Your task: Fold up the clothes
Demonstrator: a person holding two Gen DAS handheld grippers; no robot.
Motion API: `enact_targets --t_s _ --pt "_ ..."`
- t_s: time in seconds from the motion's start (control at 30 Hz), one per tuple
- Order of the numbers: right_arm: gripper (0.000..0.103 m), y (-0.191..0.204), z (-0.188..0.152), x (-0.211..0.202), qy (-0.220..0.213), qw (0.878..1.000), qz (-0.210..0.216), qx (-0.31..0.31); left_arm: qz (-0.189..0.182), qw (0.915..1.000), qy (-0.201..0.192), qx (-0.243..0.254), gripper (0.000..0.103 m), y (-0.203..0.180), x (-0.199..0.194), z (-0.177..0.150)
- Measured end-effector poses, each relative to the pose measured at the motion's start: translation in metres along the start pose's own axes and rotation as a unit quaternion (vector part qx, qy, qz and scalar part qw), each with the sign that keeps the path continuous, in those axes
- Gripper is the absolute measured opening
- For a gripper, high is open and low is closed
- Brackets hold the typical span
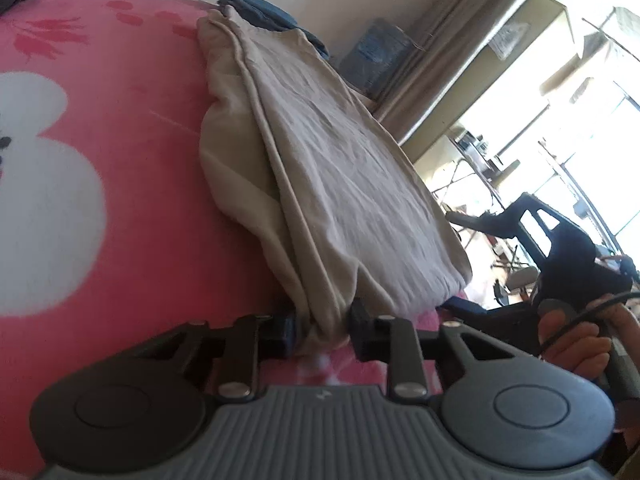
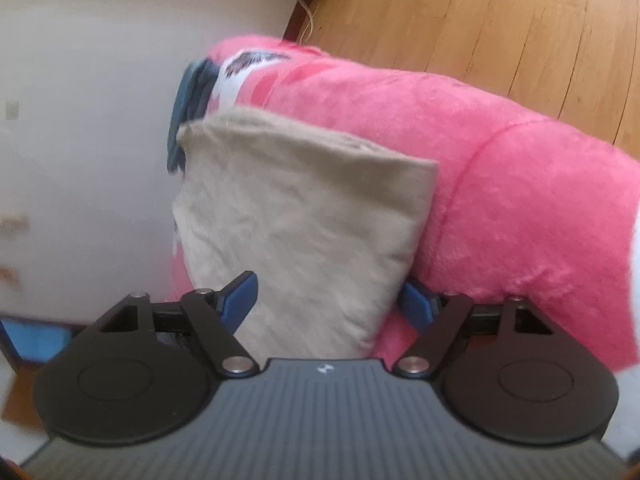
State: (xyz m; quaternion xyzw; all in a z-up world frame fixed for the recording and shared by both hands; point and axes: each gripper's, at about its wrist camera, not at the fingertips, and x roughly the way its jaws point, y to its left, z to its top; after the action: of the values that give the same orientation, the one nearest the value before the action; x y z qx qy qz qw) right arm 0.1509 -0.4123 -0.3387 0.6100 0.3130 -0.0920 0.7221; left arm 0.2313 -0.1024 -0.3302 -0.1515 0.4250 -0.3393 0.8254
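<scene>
**Mid-fold: L grip pinched on cloth corner, R grip wide open**

Basically mid-fold, judging by the layers. Beige garment (image 1: 340,152) lies on the pink blanket (image 1: 120,168), already doubled over lengthwise – stacked edges visible along its left side in the left wrist view. Blue folded item (image 1: 256,8) sits at its far end, touching or just beside; can't tell which.

Left gripper (image 1: 324,328): fingers narrowed on the bunched near corner of the beige cloth, fabric squeezed between pads. Looks like a real pinch, prob to lift or drag that end for the next fold.

Right gripper (image 2: 328,302): jaws stand wide, blue pads (image 2: 240,296) either side of the garment's (image 2: 296,216) near end, not pressing on it. So no grip there – either lining up to grab or let go; can't say which. Frame is blurry.

Person's hand (image 1: 576,340) on the other handle shows at the right edge of the left view.

Risk, imo: only one corner pinched → cloth skews if pulled now. R side needs to close on its corner first.
</scene>
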Motion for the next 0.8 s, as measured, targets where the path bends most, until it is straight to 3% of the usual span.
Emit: enact_targets --t_s 0.1,0.17,0.23,0.37,0.53,0.67,0.8 --pt "0.049 -0.003 0.003 0.005 -0.014 1.0 -0.003 -0.005 0.013 0.9999 -0.004 -0.001 0.02 -0.007 -0.005 0.001" --pt "0.016 -0.005 0.004 0.007 -0.02 0.999 -0.01 -0.023 0.015 0.9999 -0.007 -0.001 0.018 -0.01 -0.011 0.003" --pt "0.009 -0.013 0.003 0.005 -0.027 0.999 0.013 -0.024 0.017 0.9998 -0.012 0.006 0.017 -0.016 -0.02 0.005" --pt "0.006 -0.009 -0.011 -0.016 -0.043 0.996 0.057 -0.047 0.018 0.9992 -0.019 0.031 0.016 -0.021 -0.051 0.01" --pt "0.006 -0.012 -0.05 -0.056 -0.018 0.992 0.083 -0.089 0.016 0.9979 0.016 0.061 0.016 -0.019 -0.102 -0.005" --pt "0.006 -0.034 -0.101 -0.102 0.025 0.991 0.078 -0.108 0.004 0.9924 0.064 0.105 0.016 -0.019 -0.16 -0.044" --pt "0.005 -0.057 -0.16 -0.158 0.082 0.986 0.06 -0.134 -0.015 0.9828 0.149 0.108 0.016 -0.009 -0.207 -0.094"
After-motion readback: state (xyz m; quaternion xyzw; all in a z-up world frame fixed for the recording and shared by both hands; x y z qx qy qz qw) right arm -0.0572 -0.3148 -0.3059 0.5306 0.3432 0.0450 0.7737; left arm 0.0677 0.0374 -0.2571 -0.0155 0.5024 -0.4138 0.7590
